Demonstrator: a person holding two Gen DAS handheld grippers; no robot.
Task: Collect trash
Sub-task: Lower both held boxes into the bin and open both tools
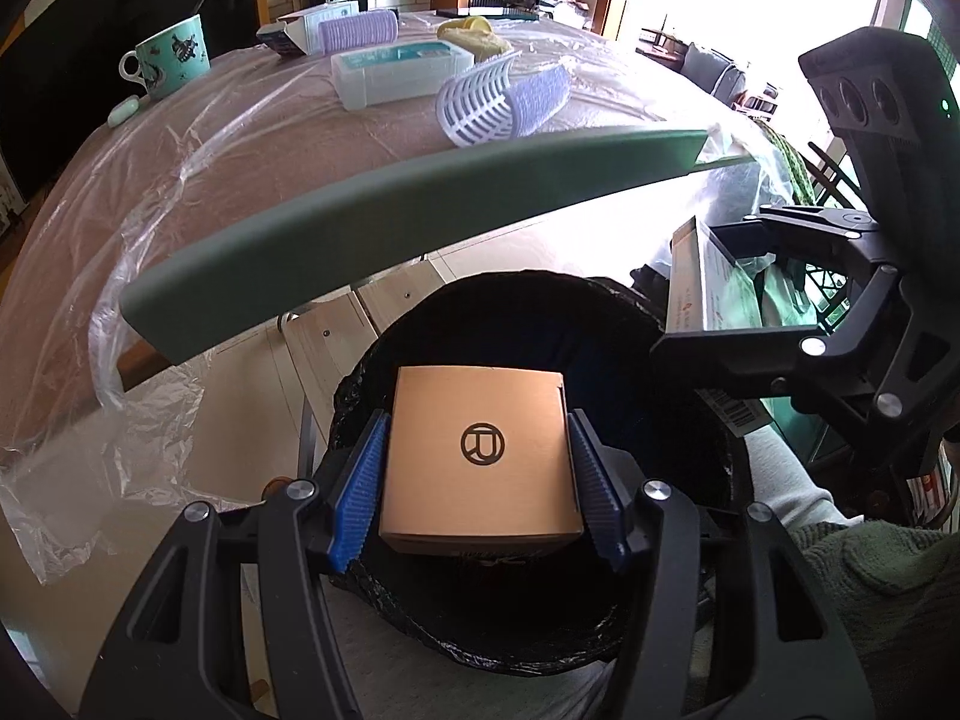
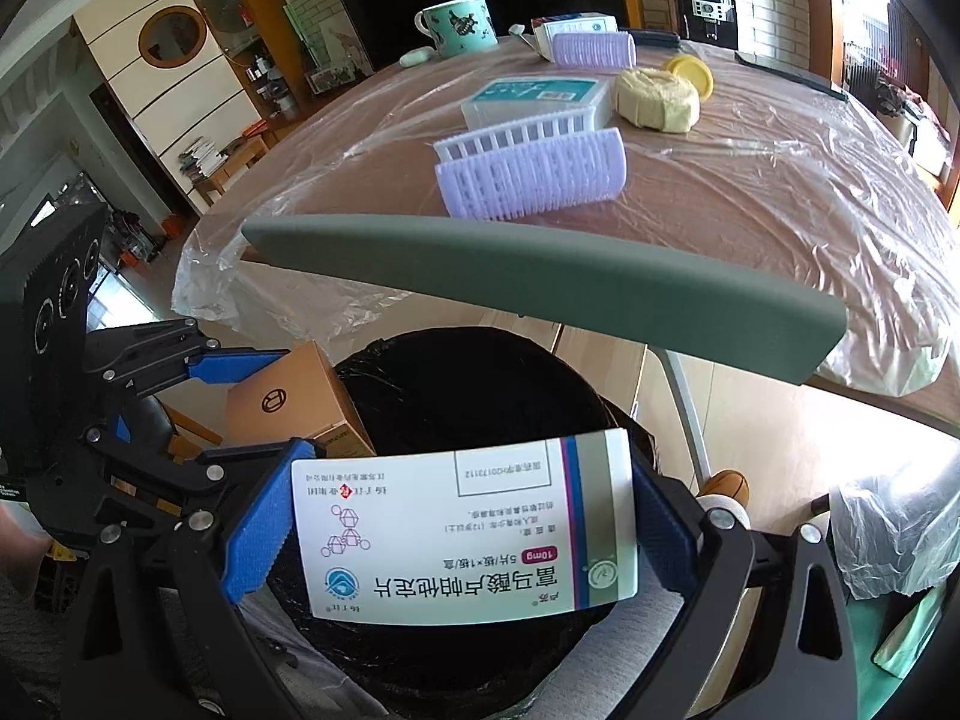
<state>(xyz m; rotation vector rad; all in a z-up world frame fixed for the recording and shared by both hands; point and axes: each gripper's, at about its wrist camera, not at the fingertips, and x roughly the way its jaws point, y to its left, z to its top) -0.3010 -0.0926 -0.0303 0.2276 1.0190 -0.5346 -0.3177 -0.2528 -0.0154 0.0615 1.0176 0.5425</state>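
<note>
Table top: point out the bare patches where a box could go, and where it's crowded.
Free: the plastic-covered table right of the purple roller, and the stretch between the mug and the near edge. Crowded: the far middle, where the clear case, yellow roll and second roller cluster.

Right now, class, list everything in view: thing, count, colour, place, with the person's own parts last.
brown box: 1, tan, in left gripper over bin
medicine box: 1, white, in right gripper over bin
bin: 1, black liner, below table edge
chair back: 1, grey-green, between bin and table
table: 1, plastic-covered
curlers: 2, lilac, table
clear case: 1, teal label, table
mug: 1, teal, far edge
left gripper: 1, black, blue pads
right gripper: 1, same
sleeve: 1, green, lower right
</note>
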